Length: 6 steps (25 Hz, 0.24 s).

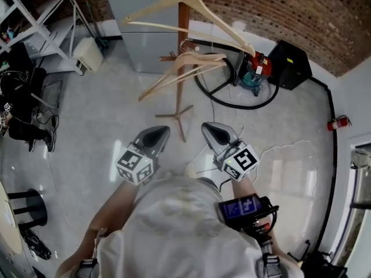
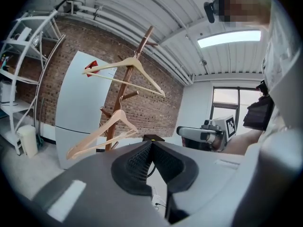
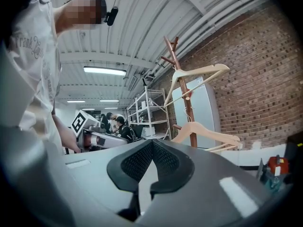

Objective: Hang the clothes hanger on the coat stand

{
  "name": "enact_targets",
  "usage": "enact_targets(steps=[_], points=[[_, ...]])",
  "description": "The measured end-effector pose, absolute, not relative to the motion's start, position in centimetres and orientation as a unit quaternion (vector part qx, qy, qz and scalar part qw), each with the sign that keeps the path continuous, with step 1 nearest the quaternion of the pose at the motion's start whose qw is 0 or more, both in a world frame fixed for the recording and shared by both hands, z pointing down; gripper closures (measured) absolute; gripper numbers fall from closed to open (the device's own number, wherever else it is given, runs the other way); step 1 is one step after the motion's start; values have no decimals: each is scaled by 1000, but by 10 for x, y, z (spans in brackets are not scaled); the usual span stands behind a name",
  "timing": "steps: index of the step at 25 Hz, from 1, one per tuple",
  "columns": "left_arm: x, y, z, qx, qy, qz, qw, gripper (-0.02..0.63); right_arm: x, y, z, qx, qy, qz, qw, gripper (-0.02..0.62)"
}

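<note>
both grippers sat close in front of the person's body, well apart from the stand. the left gripper (image 1: 157, 135) had its jaws pressed together with nothing between them, and the right gripper (image 1: 213, 131), just beside it on the right, was closed and empty too. beyond them, on the pale floor (image 1: 104, 120), stood the wooden coat stand (image 1: 183, 45). two wooden hangers were on it: the lower hanger (image 1: 191, 57) low on the pole, tilted down to the left, and the upper hanger (image 1: 211, 12) near the top. each hook seemed to rest on a peg, though the steep head view made that hard to confirm. a black cable (image 1: 232, 100) looped on the floor right of the stand. farther off stood a grey cabinet (image 1: 142, 45), a black box (image 1: 288, 64) to the right, white shelving (image 1: 35, 22) to the left, and the brick wall (image 1: 278, 10).
</note>
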<state>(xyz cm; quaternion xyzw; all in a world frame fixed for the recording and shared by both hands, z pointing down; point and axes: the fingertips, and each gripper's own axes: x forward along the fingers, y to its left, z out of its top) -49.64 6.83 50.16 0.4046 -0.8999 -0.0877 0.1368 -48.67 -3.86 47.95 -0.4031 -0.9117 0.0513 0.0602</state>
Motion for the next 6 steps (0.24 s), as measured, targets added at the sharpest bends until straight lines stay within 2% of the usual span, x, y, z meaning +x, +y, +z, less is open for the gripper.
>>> enact_targets(steps=[6], points=[[-469, 81, 511, 420, -889, -90, 159, 604, -461, -21, 486, -390, -916, 52, 82, 581]])
